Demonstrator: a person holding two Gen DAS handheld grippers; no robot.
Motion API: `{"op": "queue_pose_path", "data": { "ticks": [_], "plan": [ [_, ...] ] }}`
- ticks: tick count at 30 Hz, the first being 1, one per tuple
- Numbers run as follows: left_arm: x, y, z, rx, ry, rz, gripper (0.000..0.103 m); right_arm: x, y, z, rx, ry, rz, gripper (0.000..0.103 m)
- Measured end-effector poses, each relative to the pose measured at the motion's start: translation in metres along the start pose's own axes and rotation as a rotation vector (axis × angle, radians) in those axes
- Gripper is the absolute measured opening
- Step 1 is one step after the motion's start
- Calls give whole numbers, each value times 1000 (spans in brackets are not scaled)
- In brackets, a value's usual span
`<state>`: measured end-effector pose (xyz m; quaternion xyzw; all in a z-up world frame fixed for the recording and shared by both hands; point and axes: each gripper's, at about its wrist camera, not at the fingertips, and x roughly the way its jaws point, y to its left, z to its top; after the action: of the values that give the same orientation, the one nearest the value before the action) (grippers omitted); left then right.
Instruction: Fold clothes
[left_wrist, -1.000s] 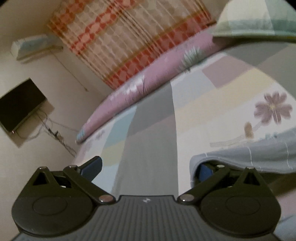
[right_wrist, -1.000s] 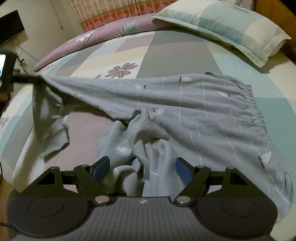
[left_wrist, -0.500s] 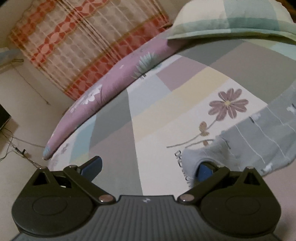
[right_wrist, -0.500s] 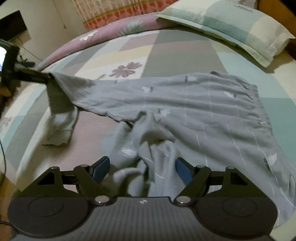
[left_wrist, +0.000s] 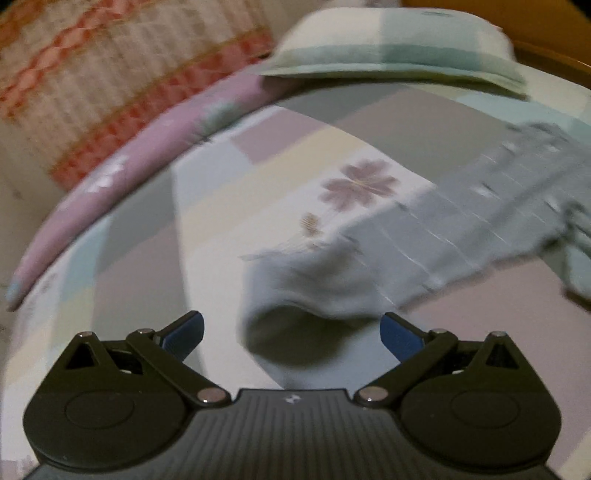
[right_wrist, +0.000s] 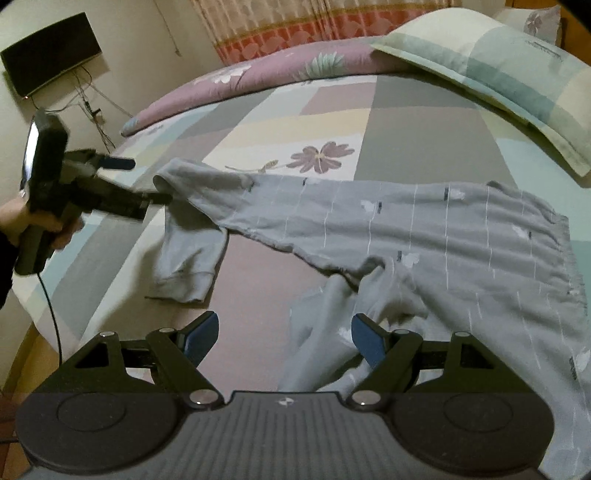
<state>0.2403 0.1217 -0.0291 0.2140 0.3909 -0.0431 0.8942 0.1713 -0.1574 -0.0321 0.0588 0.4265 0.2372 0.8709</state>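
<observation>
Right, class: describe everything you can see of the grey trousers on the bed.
The trousers are soft grey cloth with thin pale lines and small white motifs. They lie across the bed, gathered elastic waistband to the right. One leg stretches flat to the left, its ribbed cuff folded back under it. The other leg lies bunched between the open right gripper fingers. The left gripper is open, a rumpled fold before it; in the right wrist view its tips reach the leg's end, but contact is unclear.

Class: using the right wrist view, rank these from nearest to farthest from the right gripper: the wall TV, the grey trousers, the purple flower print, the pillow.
1. grey trousers, between the right gripper fingers
2. purple flower print, mid-bed
3. pillow, far right
4. wall TV, far left
</observation>
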Motion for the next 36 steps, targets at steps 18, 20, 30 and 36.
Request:
{"op": "queue_pose_path", "data": {
  "ticks": [18,20,30,36],
  "plan": [
    [48,-9,-37,-332,-51,-355,100,13,20,-1,-26,33,-39,83],
    [57,-1,-39,-380,-49,-363,100,17,20,0,-22,41,-41,83],
    [49,6,-55,-307,-48,-331,100,30,25,6,-47,60,-28,83],
    [39,30,-91,-411,-25,-312,95,32,30,5,-51,67,-22,83]
  ]
}}
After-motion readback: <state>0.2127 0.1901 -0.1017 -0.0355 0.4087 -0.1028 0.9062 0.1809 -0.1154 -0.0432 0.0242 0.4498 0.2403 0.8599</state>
